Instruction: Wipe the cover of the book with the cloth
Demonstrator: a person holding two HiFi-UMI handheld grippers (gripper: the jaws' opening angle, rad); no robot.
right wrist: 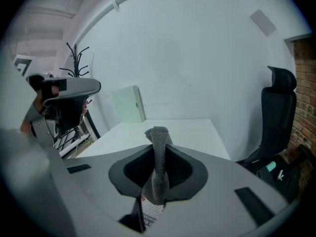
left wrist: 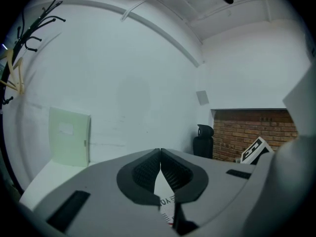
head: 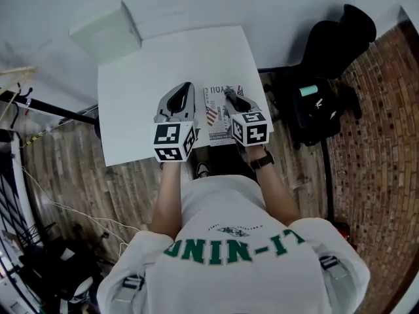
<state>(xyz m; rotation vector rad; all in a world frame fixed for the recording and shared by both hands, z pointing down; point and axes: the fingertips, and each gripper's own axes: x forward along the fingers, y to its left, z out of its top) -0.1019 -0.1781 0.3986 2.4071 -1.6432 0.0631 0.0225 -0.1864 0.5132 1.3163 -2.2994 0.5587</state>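
- Head view: book [head: 218, 113] lay flat, cover up, at the near edge of the white bench [head: 150, 77], straight in front of the person. Both tools hung side by side at it.
- Right tool [right wrist: 159, 149]: jaws pinched on a grey knit cloth [right wrist: 158, 132]. One fold poked up past the tips and the rest hung below. It was gripped by a narrow bunch, likely so the loose part could drag across the cover.
- Right gripper view: printed cover showed just under the jaws, beneath the cloth. Could not tell whether the cloth touched it.
- Left tool [left wrist: 160, 157]: jaws pressed together with nothing between them. A strip of the book showed through the gap beneath, so this tool sat at the book's left edge.
- Probably posted there to pin the book while the right one wipes; contact unclear.
- Judged stage: cloth in hand and over the book, so wiping was about to start or barely begun.
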